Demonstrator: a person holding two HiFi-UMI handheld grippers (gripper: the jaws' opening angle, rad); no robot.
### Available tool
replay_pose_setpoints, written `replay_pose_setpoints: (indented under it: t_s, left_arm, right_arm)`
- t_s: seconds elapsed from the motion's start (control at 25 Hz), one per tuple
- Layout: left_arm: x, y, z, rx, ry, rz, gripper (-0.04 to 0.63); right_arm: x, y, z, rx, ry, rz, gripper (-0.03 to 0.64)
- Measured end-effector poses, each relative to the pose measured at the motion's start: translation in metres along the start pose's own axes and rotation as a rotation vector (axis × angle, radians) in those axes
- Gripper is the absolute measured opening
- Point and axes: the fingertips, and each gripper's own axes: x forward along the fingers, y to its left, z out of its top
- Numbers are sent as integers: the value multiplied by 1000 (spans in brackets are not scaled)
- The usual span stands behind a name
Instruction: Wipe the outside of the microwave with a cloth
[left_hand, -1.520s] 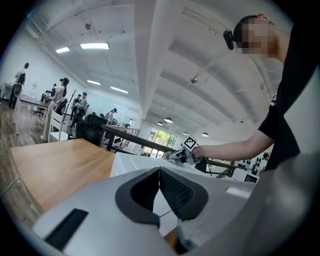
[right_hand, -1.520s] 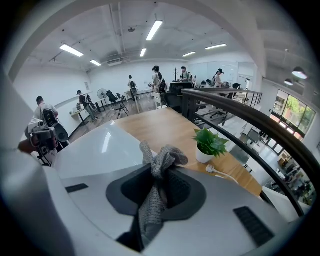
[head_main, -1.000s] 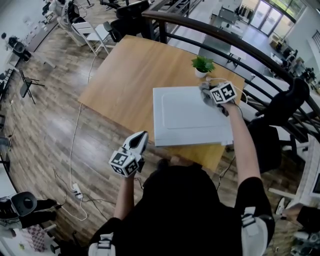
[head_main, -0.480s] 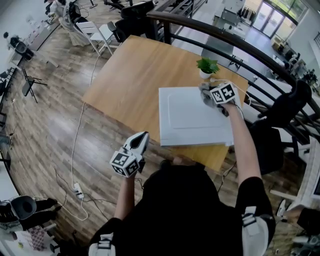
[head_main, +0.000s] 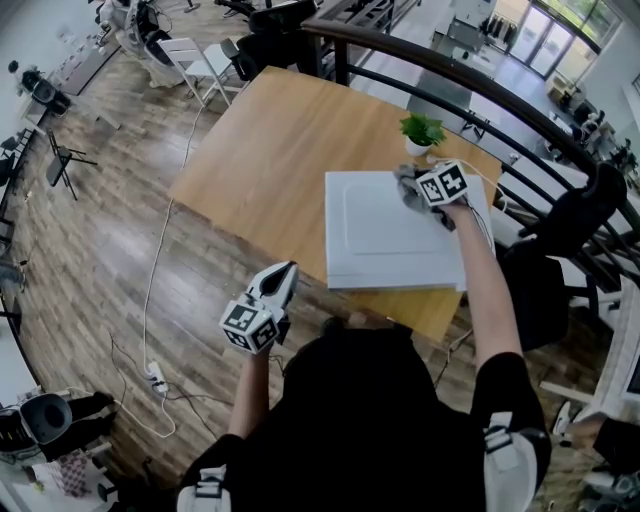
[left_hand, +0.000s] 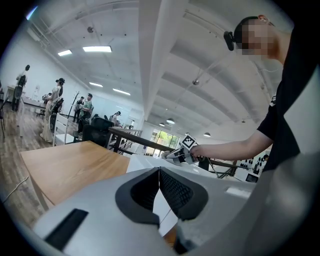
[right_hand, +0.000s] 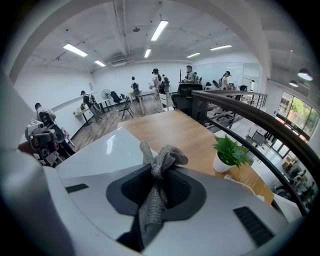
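Open office, swivel chairs (head_main: 265, 45), railing (right_hand: 235, 109)

The hall is bright and evenly lit. Long ceiling lamps (right_hand: 159, 30) give white light from above, and daylight enters through the windows (head_main: 545, 25) at the far side. Shadows on the desk (head_main: 260, 150) are weak and soft. The white microwave (head_main: 390, 235) shows a pale glare on its top. All views curve strongly at the edges, with dark corners; the railing (head_main: 360, 35) looks bent. Close to the lens, the left hand-held gripper (left_hand: 159, 172) and the right hand-held gripper (right_hand: 156, 175) look slightly soft, while the cloth (right_hand: 161, 157) is sharp.
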Motion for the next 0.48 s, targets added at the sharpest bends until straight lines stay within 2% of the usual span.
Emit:
replay_pose_setpoints:
  t_s: [0.48]
  left_arm:
    - [-21, 14, -1, -10, -21, 37, 3]
  right_arm:
    - [27, 40, 23, -45, 26, 50, 58]
